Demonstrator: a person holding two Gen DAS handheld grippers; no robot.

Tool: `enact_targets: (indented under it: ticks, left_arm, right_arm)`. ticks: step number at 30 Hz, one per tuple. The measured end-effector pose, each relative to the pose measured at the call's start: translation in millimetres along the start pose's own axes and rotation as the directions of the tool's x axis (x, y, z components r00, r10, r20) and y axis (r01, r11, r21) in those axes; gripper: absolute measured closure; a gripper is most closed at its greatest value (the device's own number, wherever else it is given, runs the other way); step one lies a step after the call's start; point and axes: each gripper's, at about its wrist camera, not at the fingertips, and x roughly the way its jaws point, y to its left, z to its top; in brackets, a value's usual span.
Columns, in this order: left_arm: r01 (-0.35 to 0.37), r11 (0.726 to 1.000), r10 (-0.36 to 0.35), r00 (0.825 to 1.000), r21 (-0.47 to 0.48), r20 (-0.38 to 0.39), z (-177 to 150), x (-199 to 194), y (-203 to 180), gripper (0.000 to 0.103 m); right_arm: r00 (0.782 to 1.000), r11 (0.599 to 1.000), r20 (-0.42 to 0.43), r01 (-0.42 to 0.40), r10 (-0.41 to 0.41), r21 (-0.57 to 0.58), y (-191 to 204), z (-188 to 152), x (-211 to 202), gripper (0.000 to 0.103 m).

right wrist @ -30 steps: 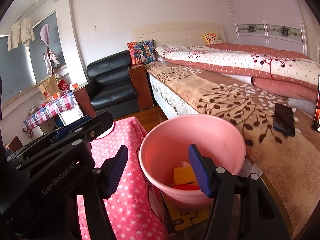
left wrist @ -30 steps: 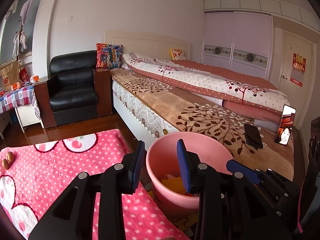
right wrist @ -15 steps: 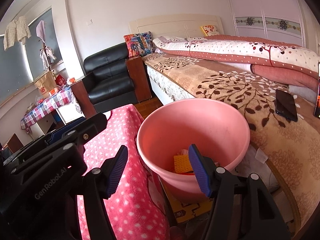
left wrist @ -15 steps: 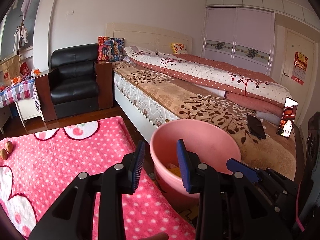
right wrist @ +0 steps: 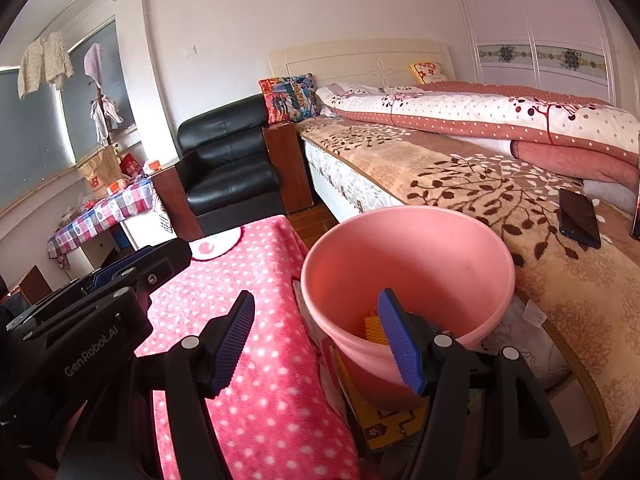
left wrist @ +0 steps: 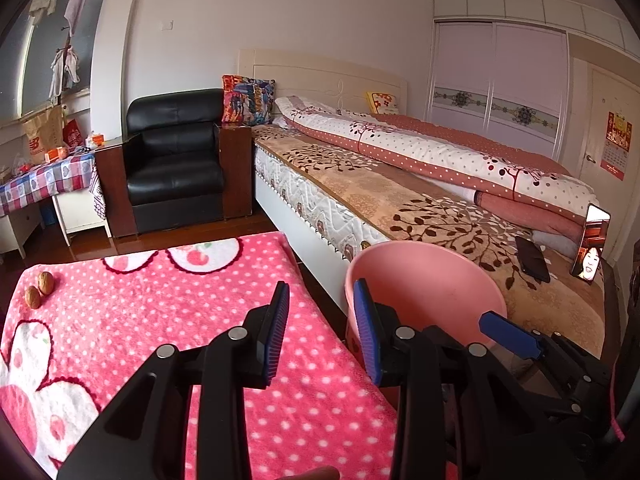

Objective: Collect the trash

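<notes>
While both claws hang apart and empty beside the pink bucket (right wrist: 408, 264), two walnuts (left wrist: 39, 290) lie together at the pink tabletop's (left wrist: 160, 320) far-left corner, nearer the left claw (left wrist: 320, 332) than the right claw (right wrist: 320, 344).

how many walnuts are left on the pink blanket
2, side by side near the far left edge of the pink blanket: walnut farther, walnut nearer. The grippers hide part of the blanket.
</notes>
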Motion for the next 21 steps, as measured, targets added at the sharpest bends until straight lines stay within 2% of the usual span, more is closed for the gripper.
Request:
enact_targets:
  ticks: [21]
  left_arm:
    - [-0.100, 0.994, 0.101, 0.995, -0.048, 0.013, -12, -27, 38, 0.069]
  right_arm:
    - [0.999, 0.999, 0.017, -0.033, 0.033, -0.012, 33, -10, -11, 0.039]
